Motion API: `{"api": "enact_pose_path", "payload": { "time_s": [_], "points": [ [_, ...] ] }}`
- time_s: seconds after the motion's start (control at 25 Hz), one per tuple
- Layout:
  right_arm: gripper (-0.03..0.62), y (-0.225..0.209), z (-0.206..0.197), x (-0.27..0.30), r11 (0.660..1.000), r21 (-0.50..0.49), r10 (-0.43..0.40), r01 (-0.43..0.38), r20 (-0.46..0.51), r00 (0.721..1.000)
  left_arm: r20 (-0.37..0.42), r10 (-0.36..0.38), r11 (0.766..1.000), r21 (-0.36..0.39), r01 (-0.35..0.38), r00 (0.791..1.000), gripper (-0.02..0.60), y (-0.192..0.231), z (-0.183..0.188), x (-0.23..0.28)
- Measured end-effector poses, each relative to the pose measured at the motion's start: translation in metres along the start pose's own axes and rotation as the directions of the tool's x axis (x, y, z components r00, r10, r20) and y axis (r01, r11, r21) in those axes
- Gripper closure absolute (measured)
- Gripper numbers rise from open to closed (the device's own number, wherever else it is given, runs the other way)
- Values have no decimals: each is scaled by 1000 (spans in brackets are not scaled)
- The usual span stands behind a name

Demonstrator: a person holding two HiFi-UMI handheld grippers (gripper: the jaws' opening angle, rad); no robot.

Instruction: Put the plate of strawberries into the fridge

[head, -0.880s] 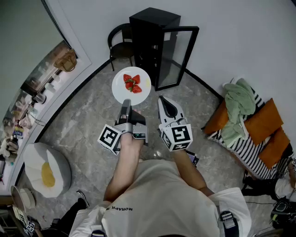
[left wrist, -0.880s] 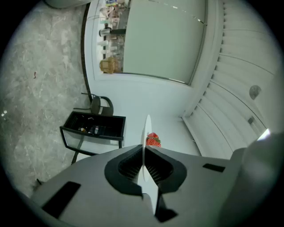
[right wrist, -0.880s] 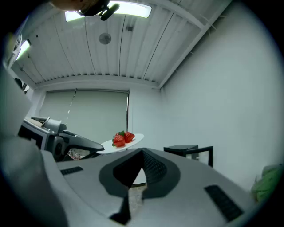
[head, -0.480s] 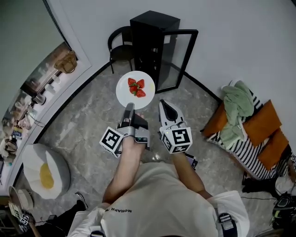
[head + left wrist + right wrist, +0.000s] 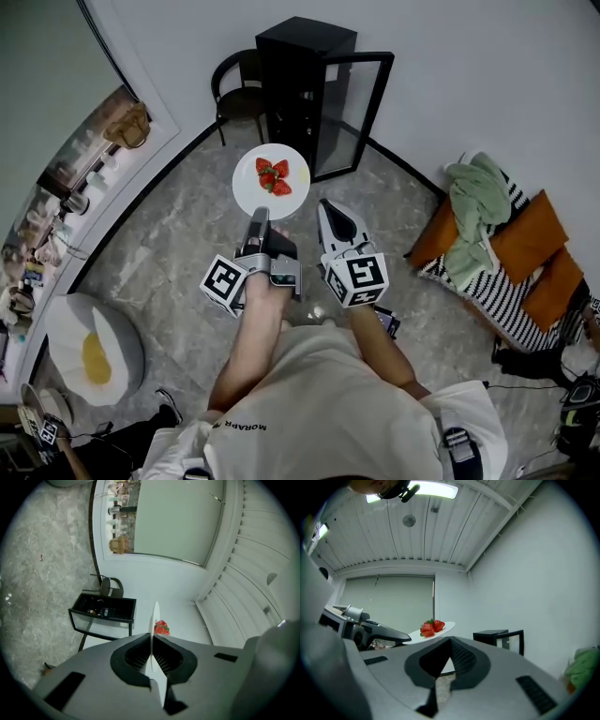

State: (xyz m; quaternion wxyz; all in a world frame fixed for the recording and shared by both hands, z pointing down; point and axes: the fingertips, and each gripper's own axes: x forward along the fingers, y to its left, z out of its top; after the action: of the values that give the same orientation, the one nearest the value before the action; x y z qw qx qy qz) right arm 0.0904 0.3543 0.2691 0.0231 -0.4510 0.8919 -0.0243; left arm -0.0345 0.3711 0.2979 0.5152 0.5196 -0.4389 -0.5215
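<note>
The round white plate (image 5: 271,182) is carrying a few red strawberries (image 5: 273,174) with green tops near its middle. It is hovering level in the air just in front of the black fridge (image 5: 300,84), whose glass door (image 5: 356,108) is standing open. The left claw (image 5: 257,217) is clenching the rim farthest from the fridge, the plate showing edge-on between its pads in the left gripper view, while the person's bare forearm (image 5: 251,328) is stretching toward the fridge. The right claw (image 5: 333,208) is hanging just beside the left one, pressed closed on nothing and pointing toward the open door.
</note>
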Motion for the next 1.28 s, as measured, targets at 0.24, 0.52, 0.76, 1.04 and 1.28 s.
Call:
{"api": "enact_pose_path", "payload": {
  "time_s": [0.24,0.52,0.76,1.04,1.28],
  "points": [
    [591,16,-3,6,1000,-5,-19,19,-5,1000,-26,-5,1000,-15,4,1000,571,2,15,-2],
    [591,40,-4,16,999,-17,-45,46,15,999,-57,-7,1000,-20,6,998,571,4,44,-6],
    [591,44,-2,28,998,-12,-65,65,8,998,-75,3,1000,-15,-4,997,571,6,58,1],
    [591,48,-9,41,998,-17,-53,54,19,998,-94,13,1000,-26,-15,995,571,21,61,11],
    [591,32,-23,60,998,-7,-66,66,27,997,-90,20,1000,-1,-20,996,571,36,68,29]
  ]
}}
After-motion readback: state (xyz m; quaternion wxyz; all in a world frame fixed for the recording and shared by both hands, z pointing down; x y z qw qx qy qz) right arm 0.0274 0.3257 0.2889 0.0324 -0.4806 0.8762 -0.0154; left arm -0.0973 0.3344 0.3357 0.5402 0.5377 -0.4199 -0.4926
